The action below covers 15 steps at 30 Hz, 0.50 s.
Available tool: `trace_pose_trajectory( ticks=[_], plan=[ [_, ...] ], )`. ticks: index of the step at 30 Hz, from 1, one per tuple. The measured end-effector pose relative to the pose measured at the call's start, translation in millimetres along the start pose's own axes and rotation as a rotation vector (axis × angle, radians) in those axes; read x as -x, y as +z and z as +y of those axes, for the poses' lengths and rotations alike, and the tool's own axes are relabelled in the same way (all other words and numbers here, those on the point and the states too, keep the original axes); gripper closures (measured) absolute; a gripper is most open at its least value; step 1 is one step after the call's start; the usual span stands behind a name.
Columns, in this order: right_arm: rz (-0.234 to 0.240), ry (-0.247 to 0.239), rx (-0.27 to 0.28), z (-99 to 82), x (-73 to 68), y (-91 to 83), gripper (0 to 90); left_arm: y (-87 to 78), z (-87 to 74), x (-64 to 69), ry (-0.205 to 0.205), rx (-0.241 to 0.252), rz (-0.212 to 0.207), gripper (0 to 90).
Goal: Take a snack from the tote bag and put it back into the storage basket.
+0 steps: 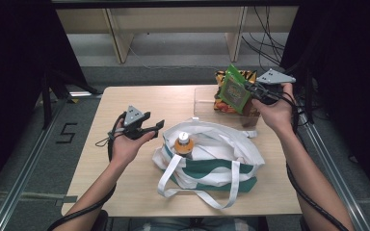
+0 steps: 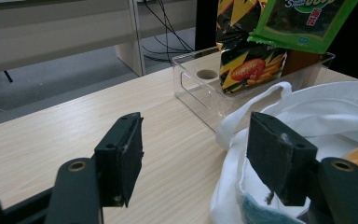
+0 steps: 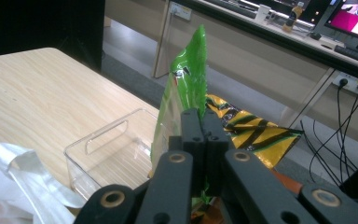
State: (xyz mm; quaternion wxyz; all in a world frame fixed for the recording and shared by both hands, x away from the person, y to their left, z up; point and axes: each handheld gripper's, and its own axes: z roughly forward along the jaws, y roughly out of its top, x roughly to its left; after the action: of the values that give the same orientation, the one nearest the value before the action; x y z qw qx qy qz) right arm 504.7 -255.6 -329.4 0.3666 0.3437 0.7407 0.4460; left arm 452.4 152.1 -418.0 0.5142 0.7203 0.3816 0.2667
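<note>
High view: fixed above person's side, faces forward and down, far enough for whole table (image 1: 125, 96), both forearms, floor beyond.
Left gripper view: rides left gripper (image 2: 193, 154), low over tabletop, looks between its parted jaws toward clear bin (image 2: 200, 88) ahead; white bag (image 2: 307, 112) close beside right jaw.
Right gripper view: rides right gripper (image 3: 200, 140), very near green packet (image 3: 186, 88) pinched at jaw tips.
Shared by all three: bin, packet, bag edge.
</note>
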Motion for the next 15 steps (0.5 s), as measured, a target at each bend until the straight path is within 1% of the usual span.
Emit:
trace_pose_trajectory(
  ticks=[2,3,6,7,8,9,10,11,12,13,15],
  plan=[
    [0.003,0.005,0.007,0.8,-1.3,2.5,90.0,-0.1,0.0,-0.2,0.0,0.001,0.0,35.6],
    [0.001,-0.01,0.004,1.3,-0.8,3.5,90.0,-0.1,-0.1,-0.3,0.001,0.001,0.0,35.6],
    [0.008,-0.019,0.003,1.9,-1.8,7.3,90.0,0.1,-0.4,-0.5,-0.001,-0.001,0.0,35.6],
    [0.007,-0.01,0.002,1.7,-3.3,8.3,90.0,0.1,-0.4,-0.5,-0.001,-0.001,0.0,35.6],
    [0.013,-0.013,-0.005,1.8,-3.3,9.3,90.0,0.1,-0.4,-0.5,-0.001,0.0,0.0,35.6],
    [0.009,-0.013,0.006,1.6,-3.6,10.9,90.0,0.1,-0.4,-0.5,0.0,-0.001,-0.001,35.6],
    [0.009,-0.027,0.003,1.7,-2.7,12.2,90.0,0.1,-0.4,-0.5,0.0,0.0,-0.001,35.6],
    [0.012,-0.015,0.009,1.5,-3.3,13.7,90.0,0.0,-0.3,-0.5,0.0,0.0,0.0,35.6],
    [0.01,-0.014,-0.001,1.3,-4.0,14.5,90.0,-0.1,-0.3,-0.6,0.0,0.0,0.0,35.6],
    [0.007,-0.026,0.003,1.1,-3.3,16.6,90.0,-0.1,-0.4,-0.8,0.001,0.0,0.001,35.6],
    [0.006,-0.018,0.0,0.5,-3.9,19.3,90.0,-0.2,-0.4,-1.1,0.002,-0.001,0.003,35.6]
  ],
)
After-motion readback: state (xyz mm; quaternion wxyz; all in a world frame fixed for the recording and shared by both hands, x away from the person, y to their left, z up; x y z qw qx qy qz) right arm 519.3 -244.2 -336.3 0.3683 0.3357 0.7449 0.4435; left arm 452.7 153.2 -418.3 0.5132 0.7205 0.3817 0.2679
